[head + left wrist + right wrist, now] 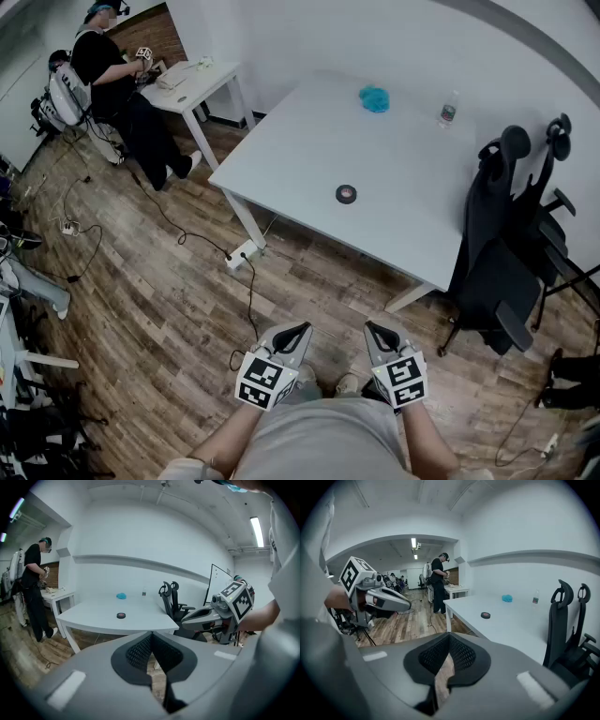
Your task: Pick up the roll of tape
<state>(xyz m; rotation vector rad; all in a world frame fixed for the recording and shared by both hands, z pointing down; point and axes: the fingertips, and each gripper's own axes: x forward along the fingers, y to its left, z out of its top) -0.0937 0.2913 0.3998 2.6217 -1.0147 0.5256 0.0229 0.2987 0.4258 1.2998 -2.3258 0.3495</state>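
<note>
Tape point(346, 194): small dark roll, flat on the table point(281, 159), roughly mid-top and toward the near edge; nothing touches it.
Left gripper point(305, 326): clenched, pads meeting at the tips with nothing between them (only floor shows through the slit lower down).
Right gripper point(368, 324): clenched too, and empty.
Gripper position: both are low in front of the person's body, side by side over the wood floor point(159, 309). They are tilted somewhat downward and aimed toward the table, well apart from it and from the tape.
Table: white with a plain top and white legs.
Blue item point(374, 98): crumpled, at the far side of the table, well apart from the tape (cloth or not, I cannot tell).
Bottle point(447, 112): small, clear, upright, near the table's far right edge.
Chairs point(506, 253): two dark office chairs just beside the table's right side.
Power strip point(242, 255): white, on the floor by the near table leg, with cables trailing off.
Second person point(117, 80): dark clothes, at a small white desk point(202, 80) in the far left corner.
</note>
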